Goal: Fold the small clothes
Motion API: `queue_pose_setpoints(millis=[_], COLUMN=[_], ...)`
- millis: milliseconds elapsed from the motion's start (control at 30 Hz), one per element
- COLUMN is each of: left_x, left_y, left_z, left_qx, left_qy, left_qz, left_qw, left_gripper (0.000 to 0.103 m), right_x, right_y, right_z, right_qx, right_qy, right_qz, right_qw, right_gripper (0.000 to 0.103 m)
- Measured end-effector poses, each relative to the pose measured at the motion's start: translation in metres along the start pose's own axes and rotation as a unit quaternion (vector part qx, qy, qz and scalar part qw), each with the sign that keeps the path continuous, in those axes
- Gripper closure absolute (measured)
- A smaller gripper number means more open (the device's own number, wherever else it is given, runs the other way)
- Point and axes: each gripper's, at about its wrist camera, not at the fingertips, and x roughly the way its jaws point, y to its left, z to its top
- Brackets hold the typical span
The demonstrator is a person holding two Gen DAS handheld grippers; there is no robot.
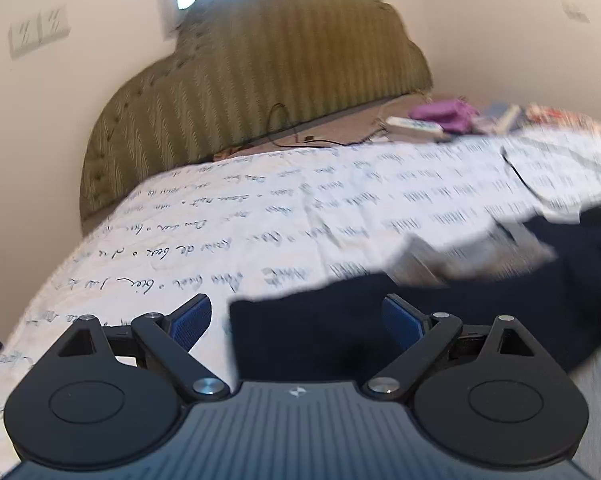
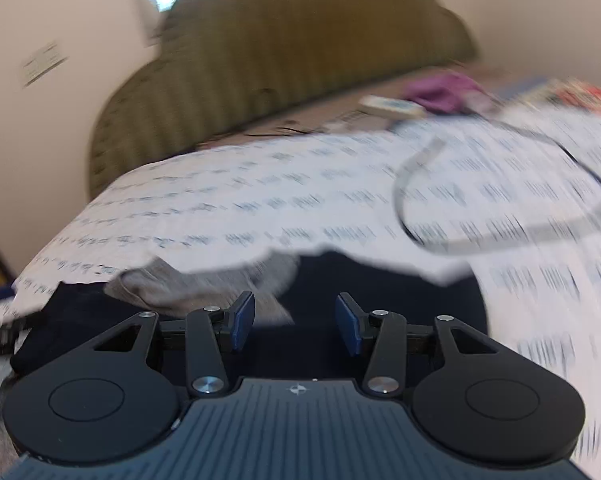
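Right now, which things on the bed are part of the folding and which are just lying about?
Job:
- dark navy garment
- grey garment
- left gripper, open
- right gripper, open

Lying about:
- purple cloth
- black cable
- grey strap
- green headboard

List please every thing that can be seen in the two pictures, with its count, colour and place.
dark garment: one, navy, on the bed in front of both grippers
grey cloth: one, grey, lying on the dark garment
bedspread: one, white with dark script, covering the bed
headboard: one, olive striped, against the wall
purple cloth: one, purple, far side by the headboard
cable: one, dark, looped on the bedspread
left gripper: one, black with blue pads, open
right gripper: one, black with blue pads, open
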Motion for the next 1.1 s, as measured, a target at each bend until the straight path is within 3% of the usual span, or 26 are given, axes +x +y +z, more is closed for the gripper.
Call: queue_pose_setpoints(millis=[67,133,267,333,433,467,500,533,567,600,633,733,800,867,933,967,1033,1100], left_x=[0.022,0.046,0.09,0.102,0.103,0.103,0.103,0.104,0.105,0.105,0.101,0.078,0.065,0.067,0.077,0.08,0.075,0.06], left_y=[0.027,0.054,0.087,0.089,0.079,0.074,0.069,0.064,0.06,0.057,0.056,0.048,0.045,0.04,0.033,0.032,0.037,0.041], left_z=[0.014,0.02,0.011,0.004,0.0,0.001,0.001,0.0,-0.002,-0.004,-0.006,-0.005,-0.004,-0.002,-0.005,-0.007,-0.008,-0.007], left_qx=[-0.055,-0.121,-0.229,-0.246,-0.22,-0.207,-0.196,-0.185,-0.178,-0.17,-0.16,-0.122,-0.109,-0.09,-0.054,-0.043,-0.048,-0.056], left_qy=[0.025,0.056,0.134,0.154,0.142,0.138,0.138,0.142,0.147,0.145,0.132,0.061,0.025,0.022,0.038,0.045,0.049,0.037], left_qz=[-0.029,-0.063,-0.13,-0.152,-0.162,-0.171,-0.175,-0.173,-0.168,-0.162,-0.153,-0.108,-0.076,-0.036,0.023,0.049,0.06,0.062], left_qw=[0.9978,0.989,0.9554,0.9449,0.9514,0.9533,0.9549,0.9568,0.9585,0.9613,0.9664,0.9847,0.9908,0.9951,0.9975,0.9968,0.9958,0.9958], left_gripper=[0.01,0.01,0.01,0.011,0.012,0.024,0.049,0.064,0.086,0.091,0.093,0.094,0.094,0.094,0.094,0.093,0.093,0.084], right_x=[0.016,0.033,0.08,0.102,0.131,0.141,0.152,0.162,0.168,0.171,0.169,0.156,0.146,0.145,0.149,0.148,0.125,0.091], right_y=[0.007,0.017,0.041,0.059,0.086,0.093,0.097,0.101,0.103,0.107,0.113,0.123,0.128,0.129,0.126,0.122,0.116,0.107], right_z=[0.015,0.028,0.04,0.045,0.055,0.057,0.059,0.058,0.057,0.056,0.053,0.047,0.047,0.049,0.05,0.049,0.047,0.039], right_qx=[-0.021,-0.003,0.071,0.07,0.009,-0.01,-0.021,-0.027,-0.036,-0.058,-0.094,-0.149,-0.163,-0.151,-0.128,-0.115,-0.107,-0.126], right_qy=[0.023,0.067,0.114,0.125,0.134,0.145,0.161,0.181,0.198,0.206,0.204,0.171,0.121,0.064,0.065,0.078,0.058,0.038], right_qz=[0.02,0.092,0.226,0.231,0.193,0.187,0.189,0.194,0.199,0.2,0.192,0.179,0.157,0.126,0.095,0.082,0.074,0.078], right_qw=[0.999,0.994,0.965,0.962,0.972,0.972,0.968,0.964,0.959,0.956,0.955,0.957,0.967,0.978,0.985,0.987,0.99,0.988], right_gripper=[0.051,0.05,0.045,0.044,0.041,0.039,0.035,0.036,0.042,0.064,0.095,0.096,0.096,0.093,0.064,0.059,0.058,0.052])
